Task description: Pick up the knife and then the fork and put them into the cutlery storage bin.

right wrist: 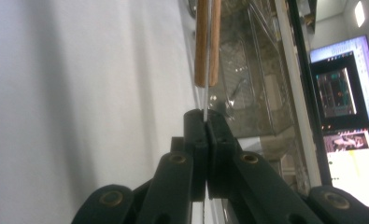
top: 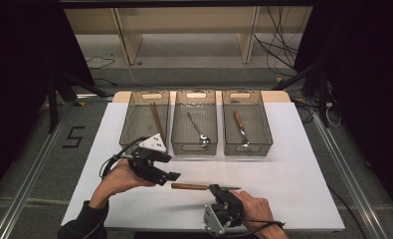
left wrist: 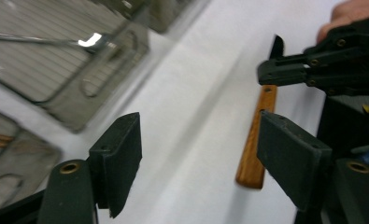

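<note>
Two grippers split the work: right gripper (top: 215,188) pinches the knife (top: 190,186) blade, handle toward nine o'clock, while left gripper (top: 173,176) stands spread, likely letting go.

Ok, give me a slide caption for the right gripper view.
Right hand-held gripper shut on the blade of a wooden-handled knife, beside the wire baskets.

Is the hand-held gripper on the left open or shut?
Open. In its own view the left hand-held gripper has its jaws wide apart, with bare table between them; the wooden-handled knife lies beside one jaw, unpinched.
</note>
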Available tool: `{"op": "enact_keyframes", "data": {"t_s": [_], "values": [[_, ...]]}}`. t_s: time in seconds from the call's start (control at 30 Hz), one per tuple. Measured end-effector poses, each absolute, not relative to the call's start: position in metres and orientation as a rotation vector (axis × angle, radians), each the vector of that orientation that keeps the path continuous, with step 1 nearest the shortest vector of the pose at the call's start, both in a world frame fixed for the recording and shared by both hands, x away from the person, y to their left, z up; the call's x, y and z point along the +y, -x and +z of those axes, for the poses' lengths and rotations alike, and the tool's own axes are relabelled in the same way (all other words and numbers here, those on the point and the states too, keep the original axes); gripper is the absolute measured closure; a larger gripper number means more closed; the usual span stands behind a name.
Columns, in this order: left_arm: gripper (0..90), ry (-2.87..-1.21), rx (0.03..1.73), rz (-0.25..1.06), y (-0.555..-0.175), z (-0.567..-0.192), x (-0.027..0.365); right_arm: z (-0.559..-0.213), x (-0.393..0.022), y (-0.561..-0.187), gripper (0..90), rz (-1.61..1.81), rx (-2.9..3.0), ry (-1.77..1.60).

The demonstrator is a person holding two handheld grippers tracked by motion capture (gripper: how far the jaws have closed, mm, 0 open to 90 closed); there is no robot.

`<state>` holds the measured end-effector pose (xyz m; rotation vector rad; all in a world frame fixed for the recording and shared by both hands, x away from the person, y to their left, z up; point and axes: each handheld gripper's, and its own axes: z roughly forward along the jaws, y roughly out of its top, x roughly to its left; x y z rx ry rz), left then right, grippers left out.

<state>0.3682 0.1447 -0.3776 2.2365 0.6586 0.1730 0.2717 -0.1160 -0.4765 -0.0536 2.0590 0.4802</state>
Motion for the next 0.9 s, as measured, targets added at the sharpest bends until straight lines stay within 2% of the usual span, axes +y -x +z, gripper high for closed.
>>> {"op": "enact_keyframes", "data": {"t_s": [0.27, 0.67, 0.9], "values": [[23.4, -2.157, 0.759, 0.232, -0.370, -0.391, 0.166, -0.462, -0.141, -0.295, 89.4, 0.520, 2.119, -0.157], [20.3, -2.058, 0.800, 0.318, -0.356, -0.424, 0.179, -0.426, -0.174, -0.338, 89.3, 0.712, 2.209, -0.529], [18.8, -1.963, 0.833, 0.325, -0.347, -0.444, 0.187, -0.404, -0.192, -0.374, 89.3, 0.899, 2.289, -0.804]]}}
